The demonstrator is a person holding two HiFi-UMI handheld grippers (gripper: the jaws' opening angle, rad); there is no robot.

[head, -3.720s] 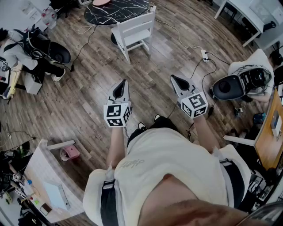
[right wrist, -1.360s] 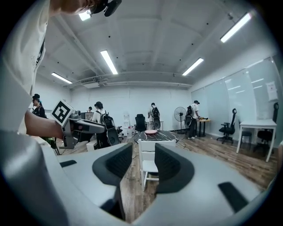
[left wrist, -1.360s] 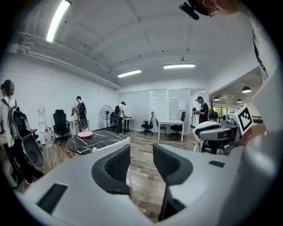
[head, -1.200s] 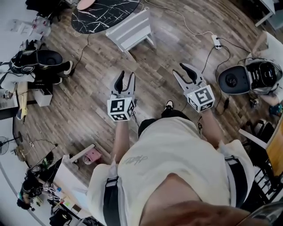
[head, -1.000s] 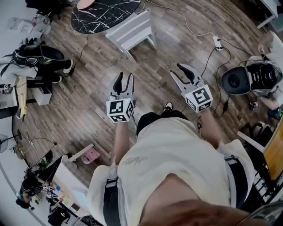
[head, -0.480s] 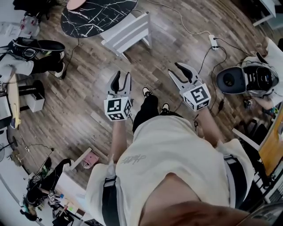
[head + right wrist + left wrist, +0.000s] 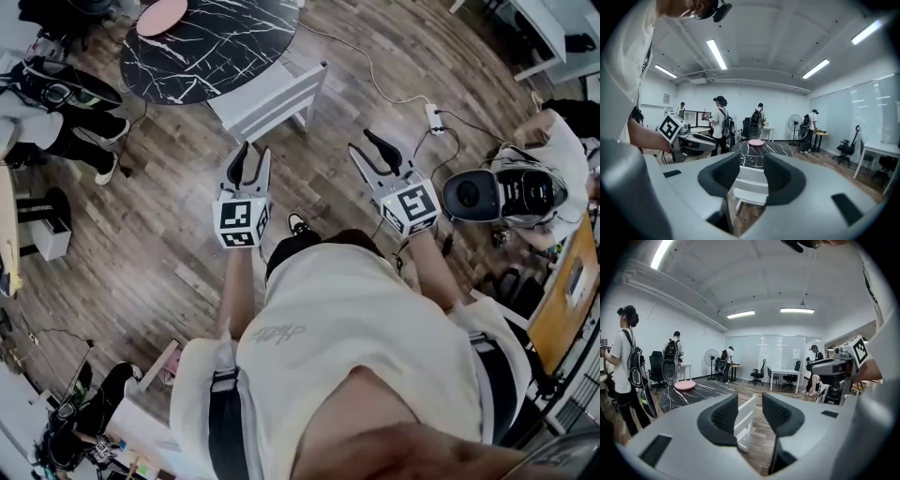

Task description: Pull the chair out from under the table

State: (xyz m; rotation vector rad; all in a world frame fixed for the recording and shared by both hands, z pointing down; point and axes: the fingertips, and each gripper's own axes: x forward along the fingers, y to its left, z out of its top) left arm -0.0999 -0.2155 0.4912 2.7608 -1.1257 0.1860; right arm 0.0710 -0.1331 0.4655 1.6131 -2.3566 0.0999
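Left gripper (image 7: 749,414) jaws apart, nothing between them, white chair (image 7: 745,420) visible beyond gap, black marble table (image 7: 689,394) left, pink dish (image 7: 685,385) on it

The head view looks steeply down from above the person (image 7: 356,347) onto the wooden floor (image 7: 159,234). Each gripper view looks level along its own fingers (image 7: 723,416) across the room. All three share the white chair (image 7: 272,89) at the marbled bench (image 7: 206,42).

I see a cream T-shirt (image 7: 366,319) with faint lettering and dark buckled straps (image 7: 221,427) beside it; beyond it, the left gripper (image 7: 253,150) and right gripper (image 7: 359,142) are grey, black-padded, with square-marker cubes.
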